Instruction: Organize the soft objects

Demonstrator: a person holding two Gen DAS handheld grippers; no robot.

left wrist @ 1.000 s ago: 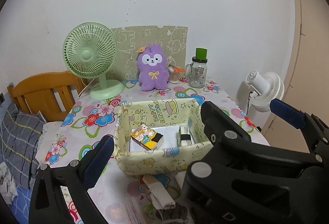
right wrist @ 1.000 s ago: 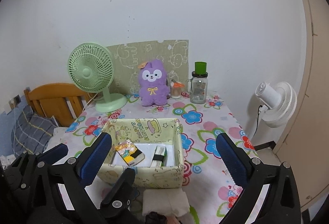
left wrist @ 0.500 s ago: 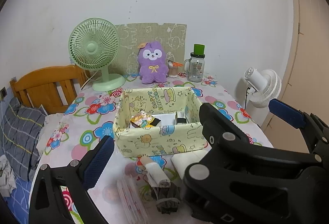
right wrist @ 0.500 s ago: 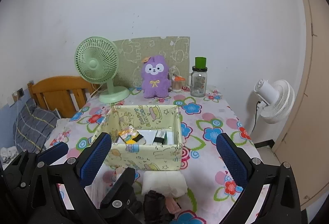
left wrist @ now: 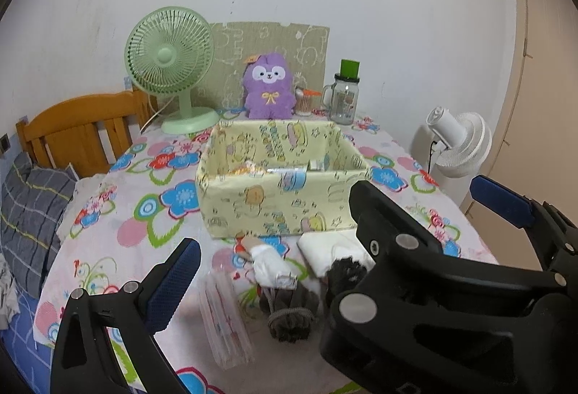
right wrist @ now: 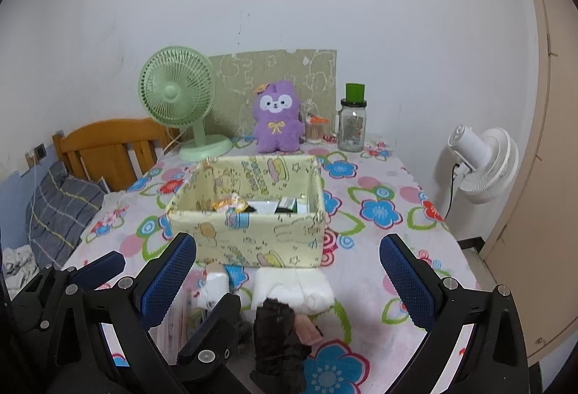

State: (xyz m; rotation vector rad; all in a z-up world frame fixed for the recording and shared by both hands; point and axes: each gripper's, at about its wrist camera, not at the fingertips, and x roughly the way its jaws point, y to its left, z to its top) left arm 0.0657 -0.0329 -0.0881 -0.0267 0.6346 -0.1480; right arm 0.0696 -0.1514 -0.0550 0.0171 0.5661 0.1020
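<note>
Right wrist view, yellow cartoon-print box (right wrist: 253, 231), its lettering unreadable, both claws open

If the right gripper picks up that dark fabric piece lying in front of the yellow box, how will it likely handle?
The dark fabric piece lies crumpled and limp, so it will probably droop from the fingers. It looks thin, so likely light. Its knit surface should resist slipping.

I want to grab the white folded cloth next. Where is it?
In the right wrist view, the white folded cloth lies on the table just before the yellow box, behind the dark sock.
</note>
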